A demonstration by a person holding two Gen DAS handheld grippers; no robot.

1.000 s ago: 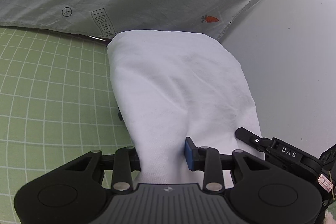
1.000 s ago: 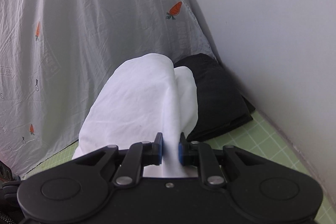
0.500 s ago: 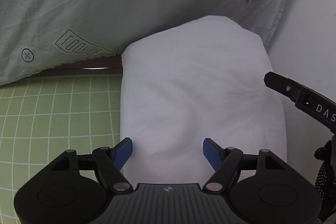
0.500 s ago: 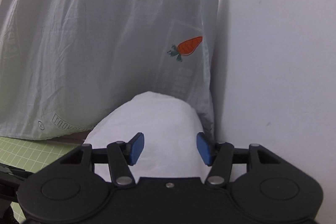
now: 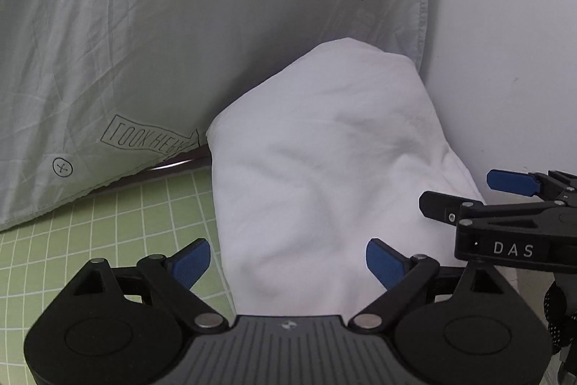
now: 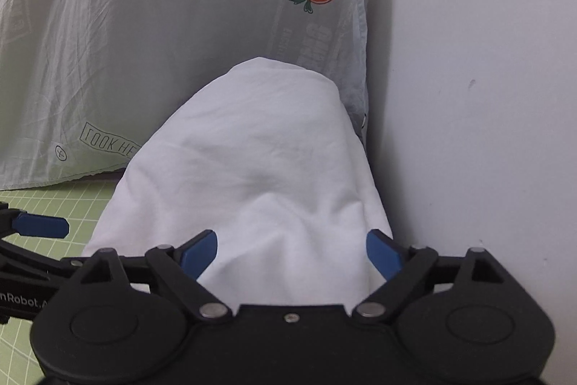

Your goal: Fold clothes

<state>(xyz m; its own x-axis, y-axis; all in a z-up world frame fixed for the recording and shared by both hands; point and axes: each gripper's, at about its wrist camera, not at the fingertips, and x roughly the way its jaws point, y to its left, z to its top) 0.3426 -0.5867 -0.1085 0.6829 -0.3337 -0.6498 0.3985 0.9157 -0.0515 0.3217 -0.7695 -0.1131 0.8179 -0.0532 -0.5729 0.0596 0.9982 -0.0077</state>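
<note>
Green cutting mat with a white grid [image 5: 108, 233] covers the tabletop on the left side, and its far edge is tucked under a big pale hanging cloth printed with little orange carrots and line-drawn labels [image 5: 180, 24]. That cloth drapes down like a backdrop along the back of the tabletop.

Left gripper [image 5: 288, 264] sits low and close to the camera with its blue-padded fingers [image 5: 189, 262] spread wide apart, not holding anything. The left pad is over the green mat; the right one is over the folded garment.

The folded white fabric garment [image 5: 324, 175] lies in the far right corner of the tabletop, bunched into a soft mound, with its back end against the carrot cloth and its right side up against the plain white wall [image 6: 468, 96].

Right gripper [image 6: 291, 253] is parked right next to the left one, and its fingers [image 6: 200, 251] are also wide apart with nothing between them. Both pads hover over the near end of the white garment; I can't tell if they actually touch it.
</note>
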